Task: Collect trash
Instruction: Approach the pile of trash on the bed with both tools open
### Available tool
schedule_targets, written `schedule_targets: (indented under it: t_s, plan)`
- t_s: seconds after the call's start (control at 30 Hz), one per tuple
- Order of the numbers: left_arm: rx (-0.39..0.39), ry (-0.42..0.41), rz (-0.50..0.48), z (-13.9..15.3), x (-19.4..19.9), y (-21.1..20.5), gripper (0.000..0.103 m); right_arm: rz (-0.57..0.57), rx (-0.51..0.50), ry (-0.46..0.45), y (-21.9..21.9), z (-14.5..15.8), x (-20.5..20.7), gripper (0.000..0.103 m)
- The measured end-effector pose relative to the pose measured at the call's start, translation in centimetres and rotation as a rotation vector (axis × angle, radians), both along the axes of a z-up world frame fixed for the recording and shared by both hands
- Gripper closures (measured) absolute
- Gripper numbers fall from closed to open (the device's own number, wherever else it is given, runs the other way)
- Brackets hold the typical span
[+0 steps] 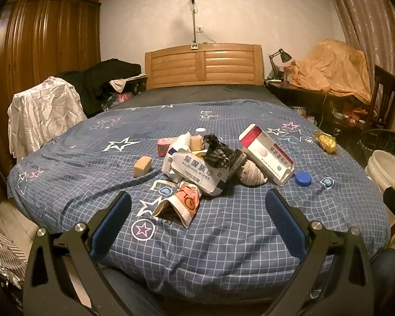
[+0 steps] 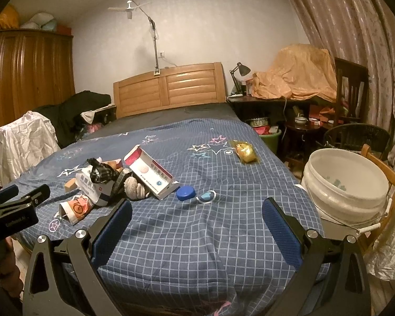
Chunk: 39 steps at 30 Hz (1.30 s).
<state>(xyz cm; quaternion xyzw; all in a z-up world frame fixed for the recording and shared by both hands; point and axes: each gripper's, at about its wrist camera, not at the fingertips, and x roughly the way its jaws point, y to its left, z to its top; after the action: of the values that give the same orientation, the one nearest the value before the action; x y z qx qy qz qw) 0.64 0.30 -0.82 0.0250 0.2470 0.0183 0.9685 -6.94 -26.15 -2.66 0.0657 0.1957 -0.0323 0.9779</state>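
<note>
Trash (image 1: 210, 163) lies heaped mid-bed on a blue checked, star-printed bedspread (image 1: 237, 231), near the foot. Left tool (image 1: 197, 210) and right tool (image 2: 197, 216) hover over the bedspread, both wide open and empty. A white bucket (image 2: 347, 184) stands beside the bed; wooden headboard (image 1: 204, 65), wardrobe (image 1: 39, 42) and curtains (image 2: 355, 21) surround.

A wooden-headboard bed with a blue grid-patterned, star-printed quilt (image 1: 223, 237) carries a central trash heap: white alcohol-wipes pack (image 1: 197, 169), red-and-white medicine box (image 1: 267, 155), paper cup (image 1: 180, 205). Tan block (image 1: 142, 166) at nine o'clock, blue bottle cap (image 1: 303, 179) at three, yellow wrapper (image 1: 325, 141) at two.
</note>
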Motion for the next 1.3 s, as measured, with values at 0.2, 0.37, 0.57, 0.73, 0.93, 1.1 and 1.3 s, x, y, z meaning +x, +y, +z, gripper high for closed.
schedule_targets:
  t_s: [0.2, 0.37, 0.57, 0.73, 0.93, 1.1, 1.3]
  plan:
    - [0.001, 0.0, 0.0, 0.0, 0.0, 0.0, 0.005, -0.002, 0.001, 0.009, 0.0, -0.2, 0.2, 0.005]
    - [0.001, 0.001, 0.0, 0.0, 0.0, 0.0, 0.005, -0.003, 0.001, 0.015, 0.1, -0.3, 0.3, 0.005]
    - [0.002, 0.001, 0.0, 0.0, 0.0, 0.0, 0.005, -0.004, 0.003, 0.022, 0.0, -0.5, 0.5, 0.005]
    - [0.001, 0.002, 0.0, -0.1, 0.1, 0.0, 0.005, -0.006, 0.004, 0.031, 0.0, -0.7, 0.7, 0.005]
    - [0.003, 0.002, 0.0, -0.1, 0.1, 0.0, 0.005, -0.007, 0.005, 0.035, -0.1, -0.8, 0.8, 0.005]
    - [0.003, 0.004, 0.0, -0.1, 0.1, 0.0, 0.005, -0.006, 0.006, 0.036, -0.1, -0.8, 0.8, 0.005]
    - [0.005, 0.006, 0.005, -0.4, -0.3, 0.5, 0.005, 0.002, 0.013, 0.048, 0.1, -1.1, 1.3, 0.005]
